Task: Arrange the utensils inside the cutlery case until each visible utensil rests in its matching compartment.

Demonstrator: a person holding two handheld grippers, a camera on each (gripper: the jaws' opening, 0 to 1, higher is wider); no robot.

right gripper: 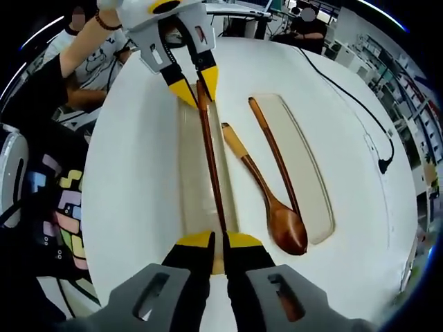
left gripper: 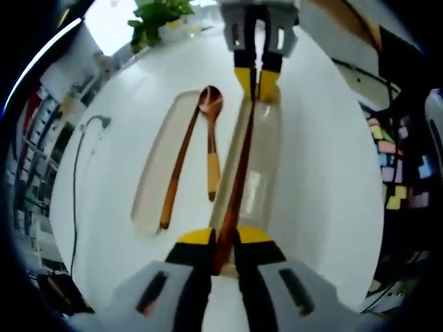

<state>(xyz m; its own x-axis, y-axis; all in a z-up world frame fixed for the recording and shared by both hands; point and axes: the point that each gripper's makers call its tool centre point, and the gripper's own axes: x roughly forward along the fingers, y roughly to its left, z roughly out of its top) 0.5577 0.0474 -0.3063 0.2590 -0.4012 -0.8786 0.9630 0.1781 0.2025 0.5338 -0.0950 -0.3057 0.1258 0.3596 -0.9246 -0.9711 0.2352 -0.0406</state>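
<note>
Both grippers pinch one chopstick over the case's narrow tray

The chopstick (left gripper: 239, 166) is pinched at opposite ends by the left gripper (left gripper: 223, 242) and right gripper (right gripper: 221, 243). The wooden spoon (right gripper: 266, 197) straddles the trays; a second chopstick (right gripper: 273, 152) lies in the other tray (right gripper: 311, 166). Next, I judge: lower and release.

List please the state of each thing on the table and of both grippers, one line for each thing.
Left gripper: shut on one end of the chopstick.
Right gripper: shut on the other end of the chopstick.
Chopstick: held by both grippers over the case half.
Case half: open, under the held chopstick.
Second chopstick: lying in the other half.
Spoon: lying across the edge of the other half.
Other half: open, flat on the table.
</note>
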